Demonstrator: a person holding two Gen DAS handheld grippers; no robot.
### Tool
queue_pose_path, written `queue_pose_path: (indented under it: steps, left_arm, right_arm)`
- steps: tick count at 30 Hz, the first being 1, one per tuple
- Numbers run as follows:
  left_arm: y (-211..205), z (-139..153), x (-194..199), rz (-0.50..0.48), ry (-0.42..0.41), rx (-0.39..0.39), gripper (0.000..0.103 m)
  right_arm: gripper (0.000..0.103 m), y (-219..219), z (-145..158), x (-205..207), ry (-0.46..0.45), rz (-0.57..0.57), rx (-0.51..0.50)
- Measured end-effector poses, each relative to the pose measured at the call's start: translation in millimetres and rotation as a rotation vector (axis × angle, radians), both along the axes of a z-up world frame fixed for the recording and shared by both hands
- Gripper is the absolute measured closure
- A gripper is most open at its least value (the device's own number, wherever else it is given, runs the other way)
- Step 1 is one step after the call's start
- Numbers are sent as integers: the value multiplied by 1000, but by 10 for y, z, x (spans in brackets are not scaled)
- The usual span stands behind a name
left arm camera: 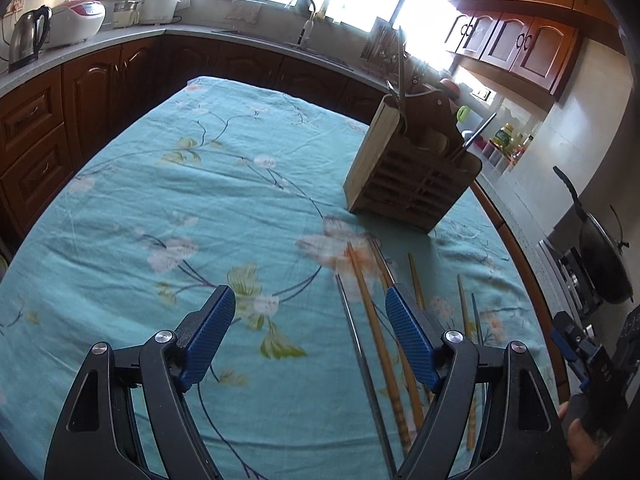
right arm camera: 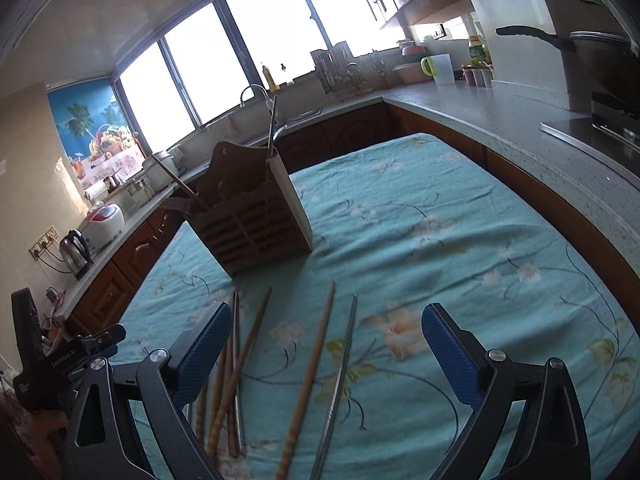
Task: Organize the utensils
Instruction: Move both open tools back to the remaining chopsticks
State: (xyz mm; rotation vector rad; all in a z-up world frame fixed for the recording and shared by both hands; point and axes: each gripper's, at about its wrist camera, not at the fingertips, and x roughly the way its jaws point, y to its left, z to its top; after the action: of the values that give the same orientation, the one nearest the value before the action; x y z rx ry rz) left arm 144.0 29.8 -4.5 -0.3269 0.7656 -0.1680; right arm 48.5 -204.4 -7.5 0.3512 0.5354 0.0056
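A wooden utensil holder [left arm camera: 412, 172] [right arm camera: 256, 216] stands upright on the teal flowered tablecloth [left arm camera: 180, 200], with a few sticks poking out of it. Several loose chopsticks lie in front of it, among them a wooden chopstick [left arm camera: 372, 320] [right arm camera: 316, 360] and a metal chopstick [left arm camera: 356, 344] [right arm camera: 340, 368]. My left gripper [left arm camera: 309, 300] hangs open above the cloth, its right finger over the chopsticks. My right gripper [right arm camera: 328, 314] is open too, and the wooden and metal chopsticks lie below the gap, untouched. Each gripper shows at the edge of the other's view.
Dark wood cabinets and a grey counter [right arm camera: 520, 120] wrap around the table. A kettle [left arm camera: 28, 36] and a rice cooker [left arm camera: 76, 20] stand on the left counter, a sink with a faucet [left arm camera: 306, 16] is at the back, and a black wok [left arm camera: 600, 256] sits at the right.
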Motion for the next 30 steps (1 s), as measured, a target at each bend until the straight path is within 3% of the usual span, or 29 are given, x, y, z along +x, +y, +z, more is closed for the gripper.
queue_pose_path:
  steps: [15,18,23,25,30]
  left_arm:
    - [-311,-153,90,-55,54,66,24]
    - [-377,-190,163,-64,74,91,26]
    - [-485,-277,296,-92,126,108,46]
    - [-523,-302,345,-101,138,119,49]
    - [-596,-380,473,-114,182,131,58]
  right_arm:
    - [7,105,-193,43,55,7,-68]
    - [17,115,-210,109,64,-3,-87]
    - [38,114,-283,281,112,-16,-115]
    - [47,114,-322,368,138,-18,-122]
    - [58,155,-433,615,208,3,-150]
